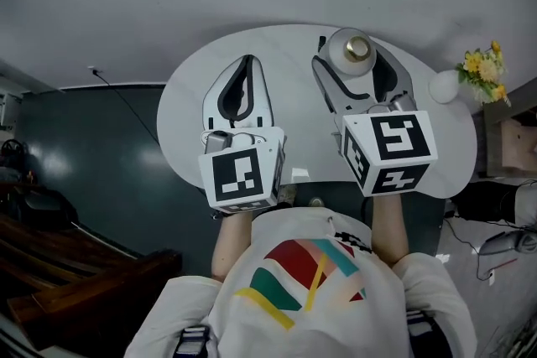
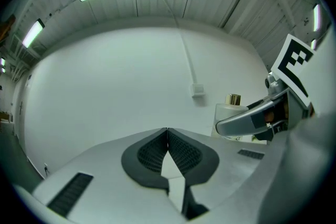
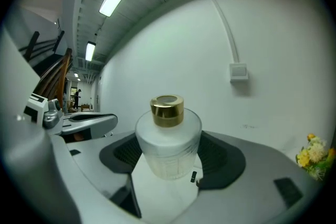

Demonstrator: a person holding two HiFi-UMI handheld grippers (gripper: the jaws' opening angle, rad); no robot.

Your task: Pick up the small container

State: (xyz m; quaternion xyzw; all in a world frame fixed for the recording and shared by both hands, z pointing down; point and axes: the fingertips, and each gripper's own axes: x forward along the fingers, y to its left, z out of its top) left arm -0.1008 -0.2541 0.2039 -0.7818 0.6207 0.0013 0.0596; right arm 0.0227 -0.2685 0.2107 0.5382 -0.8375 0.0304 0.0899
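The small container (image 1: 357,50) is a frosted white jar with a gold cap, at the far side of the round white table (image 1: 193,96). My right gripper (image 1: 357,64) is shut on it, one pad pressed against each side. In the right gripper view the container (image 3: 169,139) stands upright between the dark pads (image 3: 126,152). Whether its base touches the table I cannot tell. My left gripper (image 1: 246,63) hovers over the table's left half, shut with nothing in it; its pads (image 2: 157,152) meet. From the left gripper view the container (image 2: 229,110) shows behind a right finger.
A small white vase (image 1: 445,85) with yellow flowers (image 1: 482,71) stands at the table's right edge. A white wall with a socket (image 2: 198,89) and cable rises just beyond the table. Dark floor and wooden furniture (image 1: 75,264) lie to the left.
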